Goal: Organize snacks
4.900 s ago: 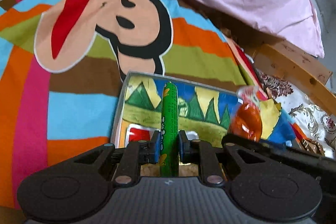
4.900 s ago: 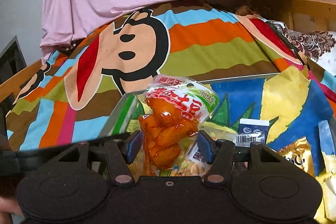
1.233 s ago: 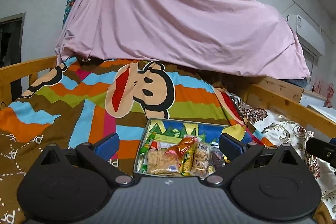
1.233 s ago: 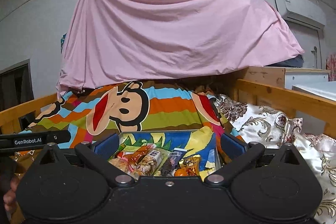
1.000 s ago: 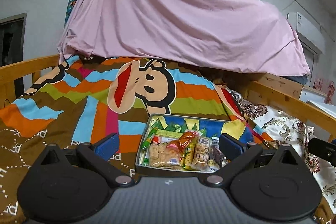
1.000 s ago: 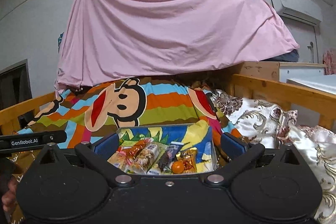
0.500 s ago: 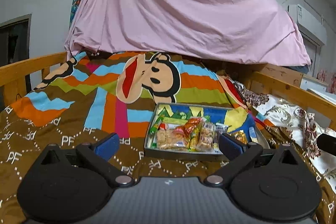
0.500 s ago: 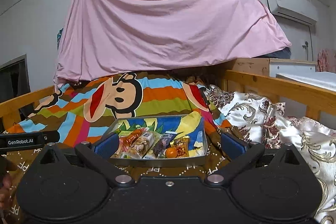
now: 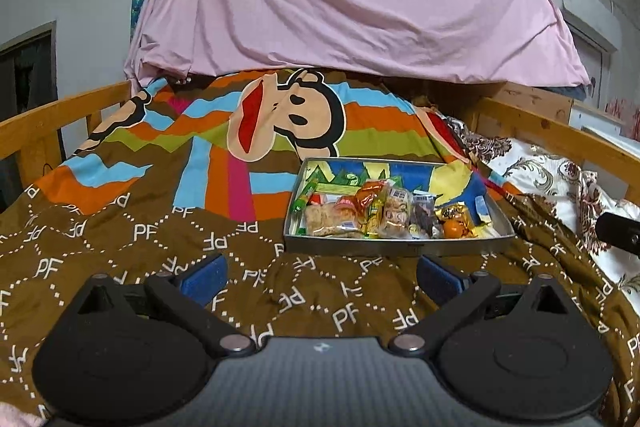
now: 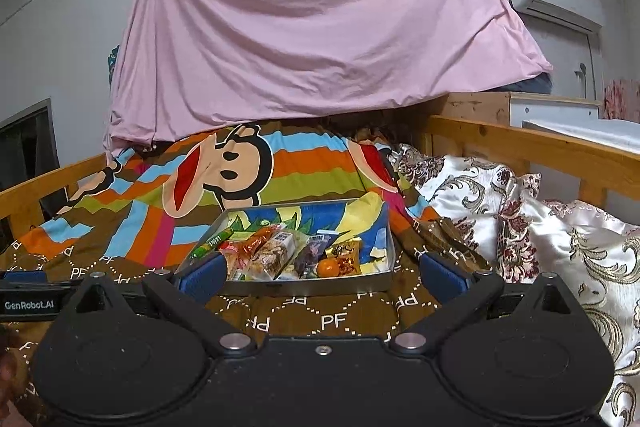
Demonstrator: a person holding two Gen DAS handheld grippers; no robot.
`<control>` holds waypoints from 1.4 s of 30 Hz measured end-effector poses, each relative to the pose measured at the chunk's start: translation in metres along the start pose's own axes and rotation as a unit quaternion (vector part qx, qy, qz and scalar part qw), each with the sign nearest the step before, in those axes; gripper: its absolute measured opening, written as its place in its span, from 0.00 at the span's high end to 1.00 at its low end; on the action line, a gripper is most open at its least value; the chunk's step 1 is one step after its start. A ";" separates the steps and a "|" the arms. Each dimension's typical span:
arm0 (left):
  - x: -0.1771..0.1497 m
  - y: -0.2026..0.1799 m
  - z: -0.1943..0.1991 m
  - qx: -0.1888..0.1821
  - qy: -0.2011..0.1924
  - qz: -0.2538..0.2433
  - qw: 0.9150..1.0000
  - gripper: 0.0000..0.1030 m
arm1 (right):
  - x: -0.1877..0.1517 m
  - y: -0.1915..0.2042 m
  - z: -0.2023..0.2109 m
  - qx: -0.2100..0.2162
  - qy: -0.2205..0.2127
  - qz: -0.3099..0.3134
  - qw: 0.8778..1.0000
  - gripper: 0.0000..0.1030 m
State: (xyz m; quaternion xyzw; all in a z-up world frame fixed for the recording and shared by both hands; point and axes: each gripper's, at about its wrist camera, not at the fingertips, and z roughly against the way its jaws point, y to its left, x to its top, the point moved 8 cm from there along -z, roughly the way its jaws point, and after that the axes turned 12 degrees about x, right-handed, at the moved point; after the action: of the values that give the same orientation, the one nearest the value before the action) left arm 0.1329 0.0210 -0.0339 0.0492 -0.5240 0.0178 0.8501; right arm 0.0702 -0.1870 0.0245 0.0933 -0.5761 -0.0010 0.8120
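Observation:
A metal tray [image 9: 396,247] with a colourful picture inside sits on the bed blanket and holds several snack packets [image 9: 352,215], a green stick snack [image 9: 304,201] at its left and a small orange [image 9: 452,227]. The tray [image 10: 304,285] also shows in the right wrist view with the snacks [image 10: 276,255] in it. My left gripper [image 9: 322,279] is open and empty, well back from the tray. My right gripper [image 10: 320,275] is open and empty, also back from the tray's near wall.
The brown and striped monkey blanket [image 9: 160,227] covers the bed. Wooden bed rails [image 9: 48,123] run along both sides. A patterned white pillow [image 10: 540,227] lies at the right. A pink sheet [image 10: 320,47] hangs behind the bed. The left gripper's body [image 10: 28,301] shows at the left edge.
Both grippers let go of their snacks, the green stick and the orange packet, into the tray. Both have opened wide and pulled back from the tray.

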 end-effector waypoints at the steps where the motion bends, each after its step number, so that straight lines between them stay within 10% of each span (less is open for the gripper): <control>1: 0.000 0.000 0.001 0.000 0.001 -0.001 1.000 0.00 | -0.001 0.000 0.000 0.000 0.002 -0.001 1.000 0.01; 42: -0.036 0.009 -0.002 0.054 0.089 -0.038 0.994 0.00 | -0.055 -0.004 -0.004 -0.027 0.138 -0.033 0.990 0.01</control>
State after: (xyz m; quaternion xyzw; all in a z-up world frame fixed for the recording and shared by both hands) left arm 0.1177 0.0314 -0.0666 0.1134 -0.4426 0.0182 0.8893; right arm 0.0558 -0.1843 -0.0284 0.0895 -0.4549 -0.0304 0.8855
